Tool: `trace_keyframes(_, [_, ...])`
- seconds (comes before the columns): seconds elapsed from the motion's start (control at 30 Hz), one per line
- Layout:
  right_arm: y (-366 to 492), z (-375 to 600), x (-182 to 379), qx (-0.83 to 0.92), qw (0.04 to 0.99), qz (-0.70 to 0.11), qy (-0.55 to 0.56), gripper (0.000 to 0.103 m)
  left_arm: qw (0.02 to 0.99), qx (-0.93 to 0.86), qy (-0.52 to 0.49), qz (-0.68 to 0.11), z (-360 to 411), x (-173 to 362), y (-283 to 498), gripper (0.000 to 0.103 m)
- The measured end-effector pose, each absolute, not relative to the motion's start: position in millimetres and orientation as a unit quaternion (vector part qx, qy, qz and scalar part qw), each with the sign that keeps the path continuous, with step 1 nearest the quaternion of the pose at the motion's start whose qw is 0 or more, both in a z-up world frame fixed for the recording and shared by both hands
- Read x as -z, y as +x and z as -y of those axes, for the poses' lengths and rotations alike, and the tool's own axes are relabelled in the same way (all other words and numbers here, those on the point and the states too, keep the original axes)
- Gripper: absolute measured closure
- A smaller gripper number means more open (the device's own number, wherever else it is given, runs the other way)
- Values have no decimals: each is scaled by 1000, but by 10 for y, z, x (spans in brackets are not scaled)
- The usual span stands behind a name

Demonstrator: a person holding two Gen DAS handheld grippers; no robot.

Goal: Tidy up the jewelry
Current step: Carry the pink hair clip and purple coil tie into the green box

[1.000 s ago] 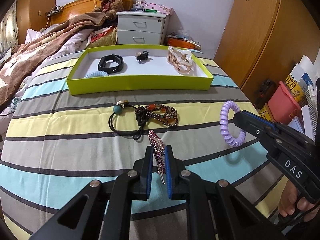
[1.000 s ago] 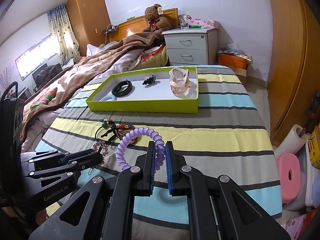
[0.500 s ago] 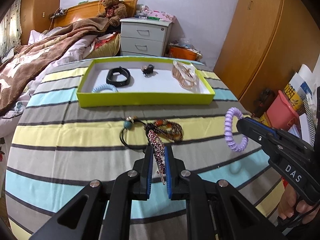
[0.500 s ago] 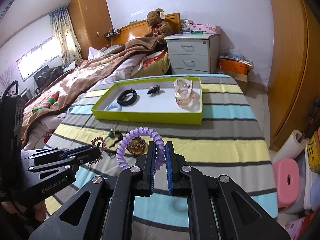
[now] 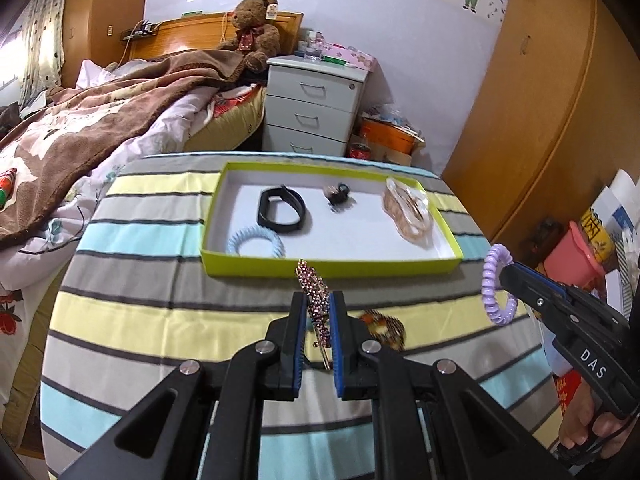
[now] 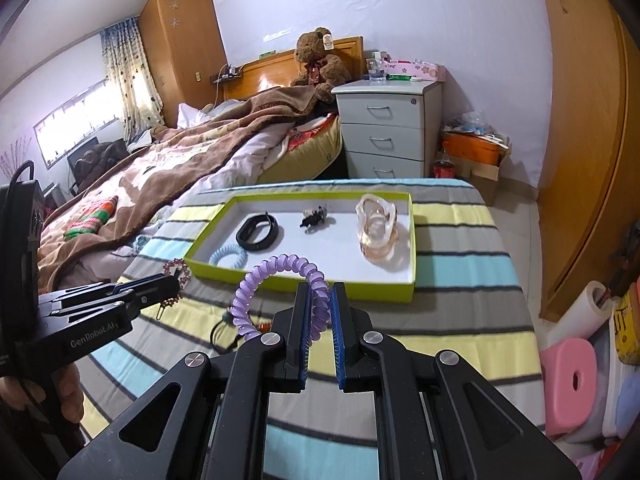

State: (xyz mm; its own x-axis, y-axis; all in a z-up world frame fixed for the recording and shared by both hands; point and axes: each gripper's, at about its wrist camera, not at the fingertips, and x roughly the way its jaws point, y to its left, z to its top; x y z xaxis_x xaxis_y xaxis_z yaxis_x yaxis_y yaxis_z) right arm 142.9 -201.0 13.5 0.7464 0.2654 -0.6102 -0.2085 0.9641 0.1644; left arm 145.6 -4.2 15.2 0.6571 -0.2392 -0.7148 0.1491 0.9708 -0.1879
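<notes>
My left gripper (image 5: 318, 300) is shut on a purple rhinestone hair clip (image 5: 314, 294) and holds it in the air just short of the near wall of the lime-green tray (image 5: 332, 268). My right gripper (image 6: 320, 296) is shut on a purple spiral hair tie (image 6: 256, 286), also lifted, near the tray's front (image 6: 304, 286). In the tray lie a black band (image 5: 280, 210), a blue spiral tie (image 5: 256, 242), a small dark clip (image 5: 338, 194) and a clear peach claw clip (image 5: 408, 212). A beaded bracelet (image 5: 384, 330) and a black elastic (image 6: 218, 330) lie on the striped cloth.
The striped table (image 5: 160, 320) stands beside a bed with a brown blanket (image 5: 100, 128). A white nightstand (image 5: 316, 108) and an orange box (image 5: 388, 140) stand behind it. A pink stool (image 6: 572, 384) and a wooden wardrobe (image 6: 584, 120) are at the right.
Both grippers have risen and moved toward the tray, each carrying its item. The hair clip has left the cloth; the bracelet and black elastic stay behind.
</notes>
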Motion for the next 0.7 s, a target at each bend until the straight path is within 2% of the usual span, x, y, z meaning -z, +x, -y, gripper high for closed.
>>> trace_keyframes(0.7, [2515, 1729, 125, -111, 918, -379, 27, 93, 904, 75, -79, -413, -323, -56, 2252, 91])
